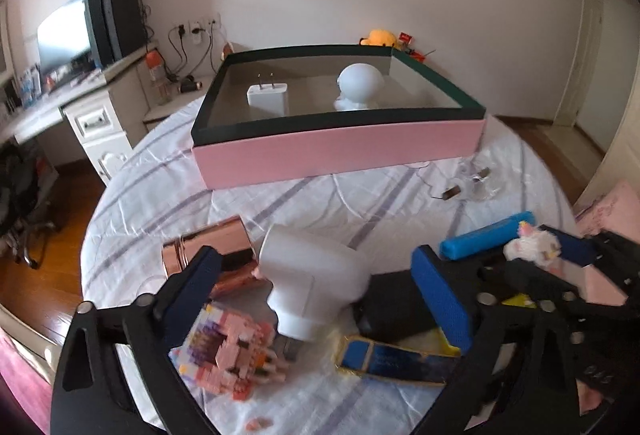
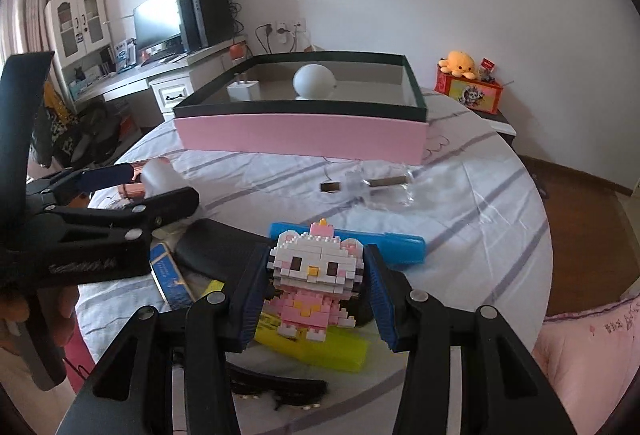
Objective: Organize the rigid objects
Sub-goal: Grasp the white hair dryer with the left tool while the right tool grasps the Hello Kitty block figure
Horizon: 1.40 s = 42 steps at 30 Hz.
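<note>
A pink box with a dark green rim stands at the far side of the bed and holds a white charger and a white round figure. My left gripper is open around a white hair-dryer-shaped object, its fingers clear of it on both sides. My right gripper is shut on a pink and white brick cat figure, which also shows in the left wrist view.
On the striped bedspread lie a rose-gold cylinder, a second pink brick figure, a blue and gold box, a black case, a blue case, a yellow-green case and clear wrapping. A desk stands left.
</note>
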Motion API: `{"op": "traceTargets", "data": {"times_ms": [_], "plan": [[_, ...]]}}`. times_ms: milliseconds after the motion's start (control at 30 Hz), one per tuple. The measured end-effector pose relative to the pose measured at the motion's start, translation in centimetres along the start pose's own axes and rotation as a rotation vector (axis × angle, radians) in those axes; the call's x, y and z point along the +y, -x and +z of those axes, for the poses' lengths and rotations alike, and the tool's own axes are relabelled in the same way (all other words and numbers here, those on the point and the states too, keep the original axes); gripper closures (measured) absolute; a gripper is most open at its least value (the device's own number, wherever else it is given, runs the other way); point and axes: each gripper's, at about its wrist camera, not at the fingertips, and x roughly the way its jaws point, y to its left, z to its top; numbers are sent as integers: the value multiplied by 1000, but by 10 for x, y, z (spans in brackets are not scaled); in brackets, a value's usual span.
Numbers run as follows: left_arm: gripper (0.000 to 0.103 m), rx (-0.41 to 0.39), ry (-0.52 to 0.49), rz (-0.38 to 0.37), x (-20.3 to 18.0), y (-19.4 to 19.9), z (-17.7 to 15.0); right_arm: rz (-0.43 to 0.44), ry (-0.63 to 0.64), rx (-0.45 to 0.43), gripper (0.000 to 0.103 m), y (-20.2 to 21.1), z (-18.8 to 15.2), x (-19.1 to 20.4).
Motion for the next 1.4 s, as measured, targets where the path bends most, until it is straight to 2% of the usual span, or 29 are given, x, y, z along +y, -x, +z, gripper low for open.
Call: {"op": "traceTargets", "data": {"times_ms": [367, 400, 467, 500, 667, 867, 1033, 1133, 1267, 1400], "plan": [[8, -36, -154, 112, -14, -13, -4, 21, -18, 11, 55, -7, 0, -7], [13, -40, -157, 105, -14, -13, -5, 23, -20, 10, 55, -6, 0, -7], [44, -28, -170, 79, -15, -13, -5, 22, -23, 11, 55, -6, 0, -6], [47, -10, -150, 51, -12, -13, -5, 22, -24, 10, 55, -6, 0, -6], [47, -4, -73, -48, 1, -4, -8, 24, -24, 13, 55, -5, -1, -4], [47, -23, -21, -100, 7, 17, -9, 29, -24, -4, 55, 1, 2, 0], [47, -58, 10, -96, 15, 32, -8, 29, -6, -30, 56, 6, 8, 7], [47, -49, -5, -100, 18, 33, -9, 8, 4, -7, 57, 1, 8, 9], [47, -35, -4, -95, 20, 32, -15, -9, -23, -24, 57, 3, 4, 6], [47, -27, -15, -90, 19, 32, -17, -47, -34, 15, 54, -6, -3, 2]]}}
